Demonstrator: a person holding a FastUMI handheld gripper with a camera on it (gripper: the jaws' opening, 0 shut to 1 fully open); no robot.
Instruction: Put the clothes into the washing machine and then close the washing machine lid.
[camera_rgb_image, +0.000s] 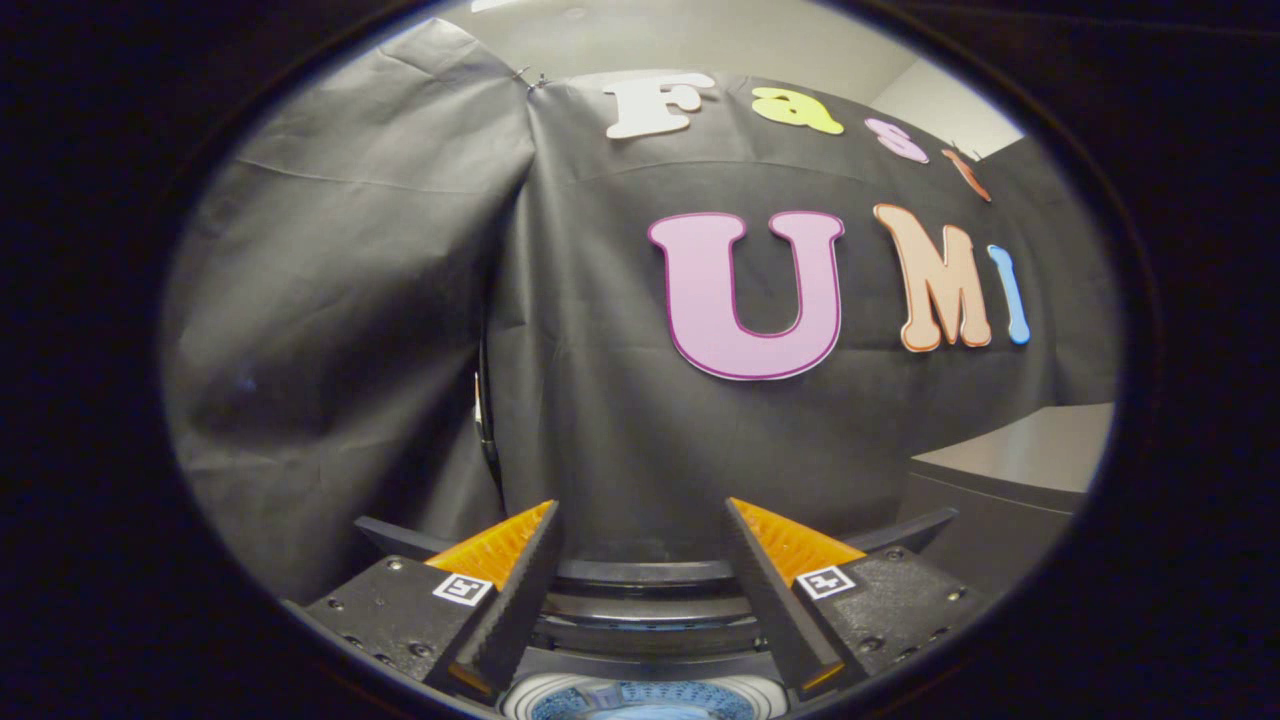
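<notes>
In the gripper view the claw (640, 515) has its two fingers wide apart and grips nothing. The washing machine (640, 695) lies low between the fingers, its round opening showing. A grey table (1020, 455) stands beyond the right finger.

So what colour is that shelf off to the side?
Grey shelf, gripper view; jaws open.

We see a grey desk (1020, 450) off to the right, beyond the right finger of the gripper (640, 503), close against the black cloth wall (620, 420). Its pale flat top meets a darker front face. The fingers stand spread wide apart. We cannot tell what the washing machine (640, 700), low between them, rests on.
</notes>
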